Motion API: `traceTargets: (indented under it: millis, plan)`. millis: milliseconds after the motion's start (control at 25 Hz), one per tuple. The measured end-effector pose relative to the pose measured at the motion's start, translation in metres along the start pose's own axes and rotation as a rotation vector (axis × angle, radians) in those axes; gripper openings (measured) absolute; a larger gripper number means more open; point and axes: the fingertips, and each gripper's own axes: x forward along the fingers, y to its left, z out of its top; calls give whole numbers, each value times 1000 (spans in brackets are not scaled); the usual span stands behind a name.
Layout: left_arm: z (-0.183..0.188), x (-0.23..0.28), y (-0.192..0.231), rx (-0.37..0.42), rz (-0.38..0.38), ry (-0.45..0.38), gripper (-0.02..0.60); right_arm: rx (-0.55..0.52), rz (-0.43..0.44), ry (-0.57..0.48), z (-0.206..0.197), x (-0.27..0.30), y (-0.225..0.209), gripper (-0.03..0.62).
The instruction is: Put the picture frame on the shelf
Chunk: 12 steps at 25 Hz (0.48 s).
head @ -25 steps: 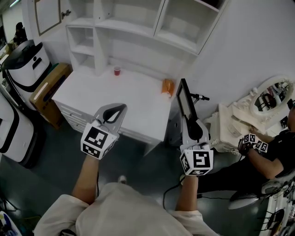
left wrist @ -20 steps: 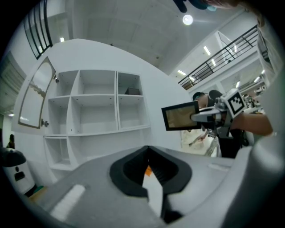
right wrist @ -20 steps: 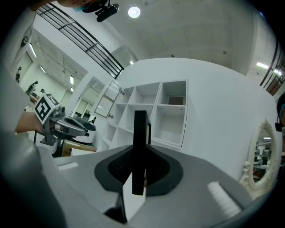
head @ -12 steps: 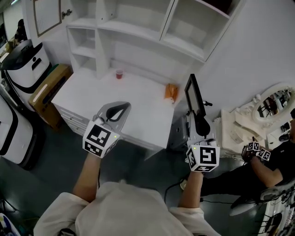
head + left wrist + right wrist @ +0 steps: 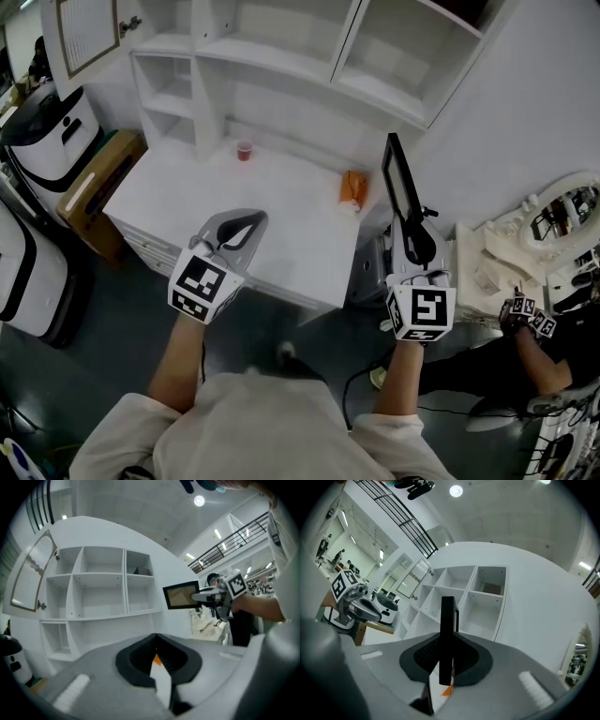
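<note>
Head view: the right claw (image 5: 412, 246), pointing level, is clenched on the black picture frame (image 5: 400, 190), held upright and edge-on just off the tabletop's (image 5: 206, 192) right end, short of the shelf (image 5: 281, 66). The left claw (image 5: 244, 223) points level over the tabletop's front edge, clenched on nothing.

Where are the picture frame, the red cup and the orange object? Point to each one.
picture frame (image 5: 397, 184), head view, middle of its dark edge.
red cup (image 5: 245, 150), head view, on its side wall.
orange object (image 5: 352, 188), head view, on its middle.
</note>
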Motion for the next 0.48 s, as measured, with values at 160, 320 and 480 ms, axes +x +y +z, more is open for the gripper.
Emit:
traceTargets:
  millis: [160,320,480]
  plan:
    - [-5,12,11,-1,9,7,3,25,11,-19,-2,21,-8,55]
    - [-8,30,29,3,28,12,3,-8,27,-37,0,51,-17,55]
    - [-5,53,46,11,47,7,3,-34,38,-55,1,80,-31,55]
